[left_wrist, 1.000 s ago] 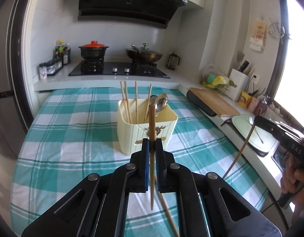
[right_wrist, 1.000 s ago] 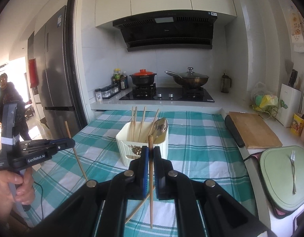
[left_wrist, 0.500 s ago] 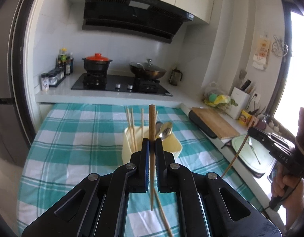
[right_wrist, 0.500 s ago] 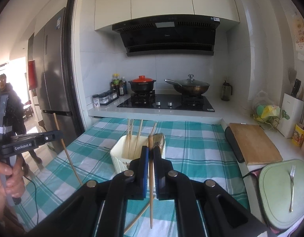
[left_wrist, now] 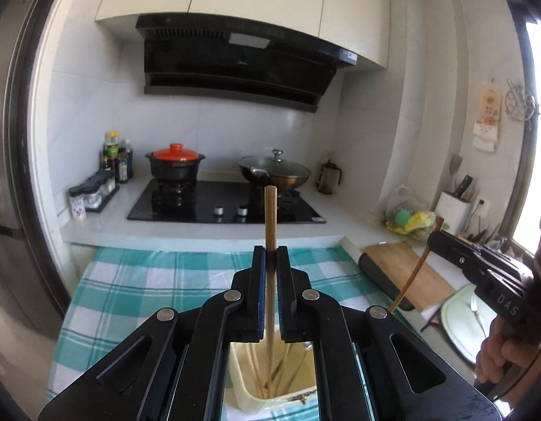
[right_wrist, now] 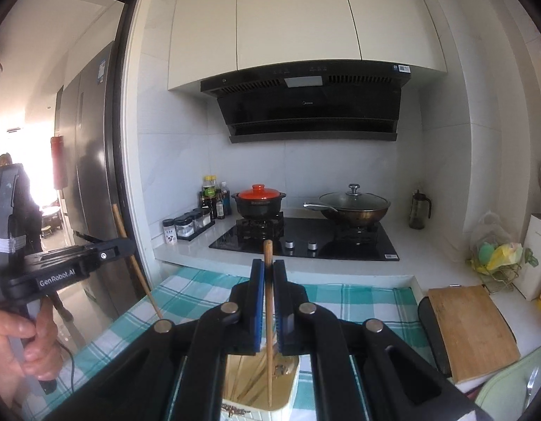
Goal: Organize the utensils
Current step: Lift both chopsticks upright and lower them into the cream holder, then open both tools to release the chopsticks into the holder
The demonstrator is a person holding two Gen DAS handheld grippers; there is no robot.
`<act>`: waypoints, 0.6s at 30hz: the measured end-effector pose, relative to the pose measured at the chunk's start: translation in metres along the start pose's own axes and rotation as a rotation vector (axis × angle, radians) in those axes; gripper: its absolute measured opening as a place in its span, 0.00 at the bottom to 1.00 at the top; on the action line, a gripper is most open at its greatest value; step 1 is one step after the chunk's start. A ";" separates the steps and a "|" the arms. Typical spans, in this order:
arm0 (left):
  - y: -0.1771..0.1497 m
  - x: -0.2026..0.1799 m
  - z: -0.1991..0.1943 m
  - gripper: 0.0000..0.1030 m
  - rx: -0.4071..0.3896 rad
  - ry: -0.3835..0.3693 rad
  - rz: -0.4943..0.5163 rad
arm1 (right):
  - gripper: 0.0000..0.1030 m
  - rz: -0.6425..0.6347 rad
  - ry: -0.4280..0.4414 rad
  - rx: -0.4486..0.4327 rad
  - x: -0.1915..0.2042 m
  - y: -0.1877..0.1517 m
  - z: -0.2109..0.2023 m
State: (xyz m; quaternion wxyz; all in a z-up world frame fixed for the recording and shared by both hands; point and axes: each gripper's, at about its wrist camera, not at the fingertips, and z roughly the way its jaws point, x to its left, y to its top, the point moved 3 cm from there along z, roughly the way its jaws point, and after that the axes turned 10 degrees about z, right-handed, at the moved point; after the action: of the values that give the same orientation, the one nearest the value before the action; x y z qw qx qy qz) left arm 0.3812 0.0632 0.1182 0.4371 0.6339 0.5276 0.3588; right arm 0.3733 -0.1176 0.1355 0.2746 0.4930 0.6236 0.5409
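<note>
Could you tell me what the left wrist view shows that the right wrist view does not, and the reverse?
Only the left wrist view shows the right gripper from the side, its chopstick slanting down, and the wire trivet hanging on the wall.

Only the right wrist view shows the left gripper from the side, the refrigerator and the doorway beyond it.

Both show a chopstick clamped upright in the view's own shut jaws above the cream utensil holder, the red-lidded pot, the lidded wok and the cutting board.
</note>
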 end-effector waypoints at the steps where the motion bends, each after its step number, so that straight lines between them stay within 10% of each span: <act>1: -0.004 -0.001 0.011 0.03 0.019 0.002 0.000 | 0.05 0.004 0.009 0.010 0.000 -0.003 0.008; 13: -0.073 -0.008 0.109 0.06 0.294 -0.009 0.005 | 0.07 0.122 0.043 0.388 -0.025 -0.082 0.131; 15: -0.079 -0.010 0.114 0.26 0.332 -0.003 -0.003 | 0.13 0.133 0.028 0.439 -0.030 -0.091 0.147; 18: -0.080 -0.004 0.096 0.62 0.299 0.027 -0.011 | 0.49 0.138 0.007 0.407 -0.035 -0.089 0.140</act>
State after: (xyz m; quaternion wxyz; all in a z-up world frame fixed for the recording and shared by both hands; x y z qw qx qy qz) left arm 0.4405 0.0474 0.0090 0.3327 0.6842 0.5844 0.2824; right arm 0.4800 -0.0872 0.0074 0.1296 0.5781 0.6857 0.4229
